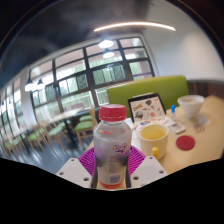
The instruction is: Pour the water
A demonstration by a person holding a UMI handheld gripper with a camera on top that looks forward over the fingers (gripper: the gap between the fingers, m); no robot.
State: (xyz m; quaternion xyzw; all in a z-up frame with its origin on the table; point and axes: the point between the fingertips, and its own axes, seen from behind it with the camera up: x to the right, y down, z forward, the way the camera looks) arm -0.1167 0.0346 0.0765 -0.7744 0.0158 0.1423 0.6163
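Gripping the bottle (pixel 112 148) at mid-body, the gripper (pixel 112 170) was closed on it, its pads pressed against both sides. Thin clear plastic, judged light, slippery and easily crushed, was best held below the label. Right of the bottle, a yellow cup (pixel 153 137) stood on the table (pixel 205 135); large windows (pixel 70 85) were seen behind.

No lettering can be read anywhere. The bottle (pixel 113 150) between the gripper's fingers (pixel 112 176) carries a pale label band, perhaps printed, but no word shows. The standing card (pixel 147 108) on the table (pixel 205 135) bears pictures and dark marks too small to make out.
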